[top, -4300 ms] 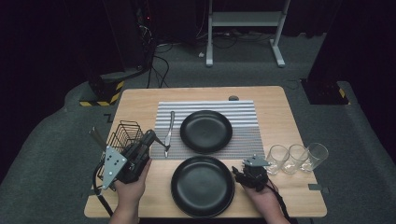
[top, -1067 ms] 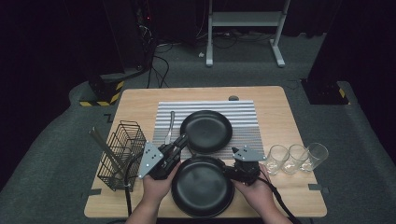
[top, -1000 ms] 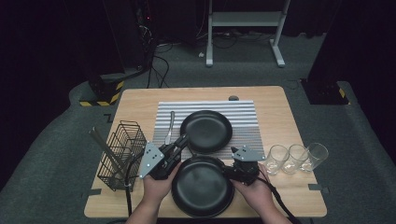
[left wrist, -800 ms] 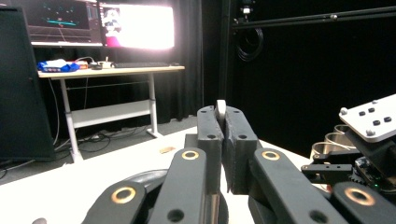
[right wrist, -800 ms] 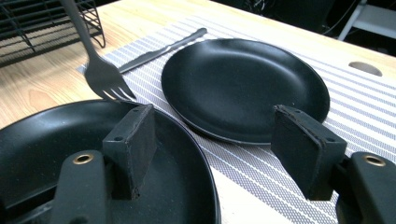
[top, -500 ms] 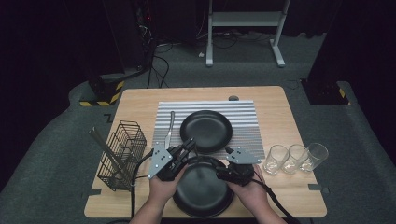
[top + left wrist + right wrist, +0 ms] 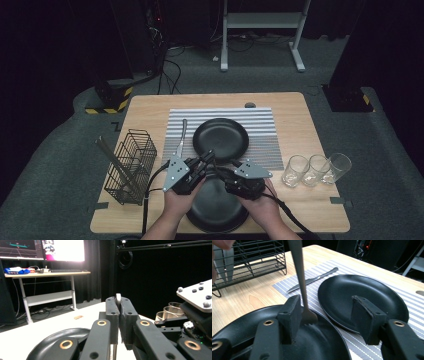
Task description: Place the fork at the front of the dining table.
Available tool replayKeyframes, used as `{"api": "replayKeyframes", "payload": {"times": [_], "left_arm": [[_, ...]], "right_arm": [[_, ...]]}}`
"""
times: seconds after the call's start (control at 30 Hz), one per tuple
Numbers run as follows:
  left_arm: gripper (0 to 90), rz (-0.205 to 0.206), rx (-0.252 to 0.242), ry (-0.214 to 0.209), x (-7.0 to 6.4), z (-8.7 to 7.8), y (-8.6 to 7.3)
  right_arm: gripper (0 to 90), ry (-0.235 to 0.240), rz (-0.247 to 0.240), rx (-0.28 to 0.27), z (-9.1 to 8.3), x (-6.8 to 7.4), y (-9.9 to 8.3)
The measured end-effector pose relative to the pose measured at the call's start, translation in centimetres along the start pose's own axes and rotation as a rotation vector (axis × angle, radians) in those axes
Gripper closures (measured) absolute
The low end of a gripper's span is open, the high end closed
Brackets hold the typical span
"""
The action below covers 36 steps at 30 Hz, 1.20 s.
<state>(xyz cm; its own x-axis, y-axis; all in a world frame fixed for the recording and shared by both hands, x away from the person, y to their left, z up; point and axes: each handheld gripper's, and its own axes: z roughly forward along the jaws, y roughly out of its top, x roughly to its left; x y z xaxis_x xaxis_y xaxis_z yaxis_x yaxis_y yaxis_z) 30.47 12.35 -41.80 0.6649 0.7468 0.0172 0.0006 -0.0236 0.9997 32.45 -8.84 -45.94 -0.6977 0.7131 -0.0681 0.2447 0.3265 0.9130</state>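
upright, slim steel fork (image 7: 302, 290) pinched by left gripper (image 7: 119, 315), round matte-black plate (image 7: 242, 340) beneath

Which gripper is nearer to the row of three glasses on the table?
The right gripper. It hangs over the near plate, with bare table between it and the glasses. The left gripper, shut on a fork, is farther left.

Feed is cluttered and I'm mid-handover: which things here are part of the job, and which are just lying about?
In the job:
- fork, upright, clamped in the left gripper, tines over the near plate
- right gripper, open around the fork

Lying about:
- far plate on the striped mat
- knife
- wire basket
- three glasses
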Motion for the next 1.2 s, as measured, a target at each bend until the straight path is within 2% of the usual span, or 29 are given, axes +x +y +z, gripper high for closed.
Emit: {"api": "replayKeyframes", "payload": {"times": [0.3, 0.7, 0.8, 1.03, 1.2], "left_arm": [[86.2, -0.011, -0.005, -0.010, -0.2, 0.1, 0.0], [86.3, -0.016, 0.002, -0.015, -0.3, 0.4, -0.2], [86.2, -0.018, 0.003, -0.012, -0.3, 0.4, -0.2], [86.3, -0.021, -0.002, -0.010, -0.2, 0.4, -0.2], [86.3, -0.026, -0.003, -0.007, -0.2, 0.3, -0.1]], "right_arm": [[51.6, 0.030, 0.010, -0.010, 0.6, 0.6, 0.2], [67.2, 0.041, 0.005, -0.017, 1.2, 0.8, 0.1], [73.5, 0.046, -0.002, -0.023, 1.2, 0.9, 0.1], [81.6, 0.054, -0.023, -0.038, 1.2, 1.0, 0.2], [83.9, 0.055, -0.046, -0.031, 1.3, 1.3, 0.3]]}}
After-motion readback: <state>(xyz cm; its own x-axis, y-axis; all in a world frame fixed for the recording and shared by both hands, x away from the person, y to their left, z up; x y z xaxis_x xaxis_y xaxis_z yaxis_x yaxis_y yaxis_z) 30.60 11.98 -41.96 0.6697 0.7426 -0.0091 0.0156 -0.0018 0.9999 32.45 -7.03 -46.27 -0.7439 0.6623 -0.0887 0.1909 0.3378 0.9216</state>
